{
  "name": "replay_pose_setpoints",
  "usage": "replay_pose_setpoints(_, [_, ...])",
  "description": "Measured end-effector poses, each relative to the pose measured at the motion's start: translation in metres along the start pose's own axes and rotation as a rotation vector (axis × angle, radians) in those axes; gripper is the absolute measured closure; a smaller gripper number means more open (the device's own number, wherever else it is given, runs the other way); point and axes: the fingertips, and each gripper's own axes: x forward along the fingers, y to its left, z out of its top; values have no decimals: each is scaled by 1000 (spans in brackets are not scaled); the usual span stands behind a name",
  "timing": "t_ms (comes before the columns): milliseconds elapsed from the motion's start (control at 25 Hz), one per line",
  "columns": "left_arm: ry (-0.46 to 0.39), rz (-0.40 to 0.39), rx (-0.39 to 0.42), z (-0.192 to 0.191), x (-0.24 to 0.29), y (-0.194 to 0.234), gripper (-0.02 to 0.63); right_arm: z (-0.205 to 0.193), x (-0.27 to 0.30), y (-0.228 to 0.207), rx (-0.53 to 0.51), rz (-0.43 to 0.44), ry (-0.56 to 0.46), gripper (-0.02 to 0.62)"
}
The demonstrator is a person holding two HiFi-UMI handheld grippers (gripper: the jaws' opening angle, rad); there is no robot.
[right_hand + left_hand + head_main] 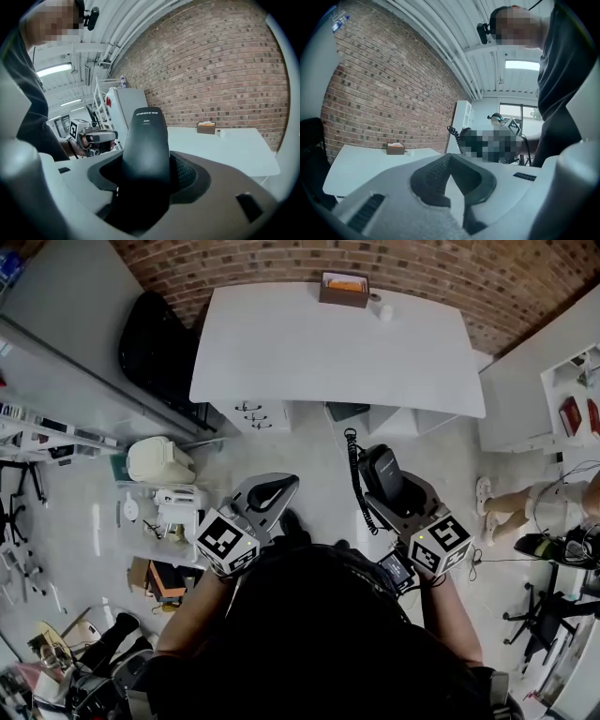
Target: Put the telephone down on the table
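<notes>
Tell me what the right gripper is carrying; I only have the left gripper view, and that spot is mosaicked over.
Observer: The right gripper is shut on a black telephone handset, which stands upright between its jaws.
Operator: Is it over the table yet?
Observer: No. In the head view it hangs above the floor, short of the near edge of the white table.
Operator: Anyone else close by?
Observer: Yes. A person's bare legs show at the right of the head view, past the table's right end.
</notes>
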Motion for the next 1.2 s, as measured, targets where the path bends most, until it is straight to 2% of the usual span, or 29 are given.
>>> replay_pose_setpoints(320, [-12, 9, 0, 7, -32, 42, 600, 22, 45, 16, -9, -3, -4, 322])
replay_pose_setpoints(560, [-10, 16, -3, 4, -47, 58, 600, 28, 65, 27, -25, 10, 2, 322])
replay_pose_setpoints(760, [-10, 23, 6, 10, -37, 65, 600, 34, 72, 14, -33, 23, 1, 322])
replay_pose_setpoints(1200, [1, 98, 3, 17, 2, 94, 600, 60, 93, -37, -50, 77, -15, 322])
